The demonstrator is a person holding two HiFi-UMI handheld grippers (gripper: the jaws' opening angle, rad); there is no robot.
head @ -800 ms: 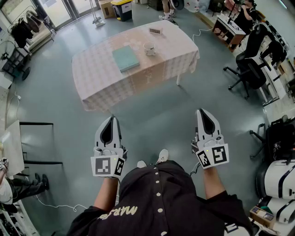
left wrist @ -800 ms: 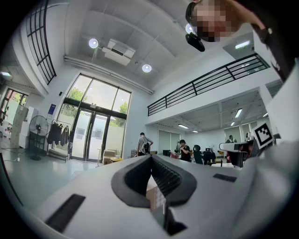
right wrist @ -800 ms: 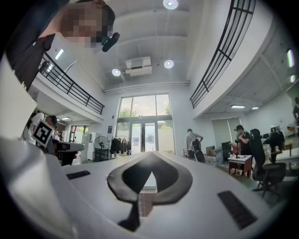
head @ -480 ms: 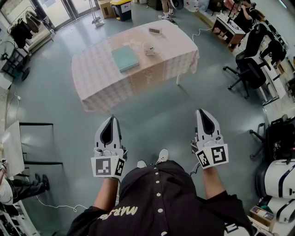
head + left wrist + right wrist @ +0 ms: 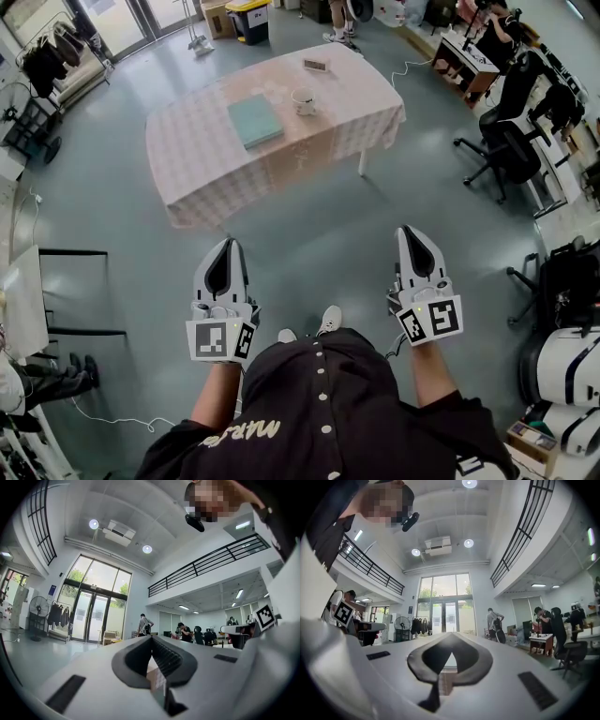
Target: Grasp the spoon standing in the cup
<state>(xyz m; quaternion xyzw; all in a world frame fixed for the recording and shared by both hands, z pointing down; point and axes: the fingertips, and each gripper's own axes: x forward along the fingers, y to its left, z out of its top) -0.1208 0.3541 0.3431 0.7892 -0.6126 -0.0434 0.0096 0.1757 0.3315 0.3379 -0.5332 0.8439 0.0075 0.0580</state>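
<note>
left gripper: my white two-jaw left gripper point(image 5: 225, 246) is held level over the grey floor point(image 5: 309, 234) on the near left. Its jaws are closed tip to tip with nothing between them.
right gripper: my white two-jaw right gripper point(image 5: 410, 232) is on the near right, beside the left one. Its jaws are pressed together and it's empty.
table: a long table under a pink checked cloth point(image 5: 206, 159) stands far from me, well apart from both grippers.
cup: a small white mug point(image 5: 303, 99) sits on the far half of the table, just right of the book.
spoon: I cannot make it out, the mug is too small in the head view.
book: a flat teal book point(image 5: 255, 119) lies near the table's middle, apart from the mug.
far-edge item: there's a small pale box with a dark face point(image 5: 316, 65) at the table's far edge. I can't tell what kind of thing it is.
gripper views: my own jaw bodies fill the lower half of each, hiding the table and mug. Only a pinkish sliver shows through the jaw gap, and I can't tell what it is.
body: my black buttoned shirt point(image 5: 319, 412) hides the nearest floor, and only my white shoe tips point(image 5: 328, 319) poke out.
right side: black office chairs point(image 5: 511, 141) are partly cut off by the frame edge.
</note>
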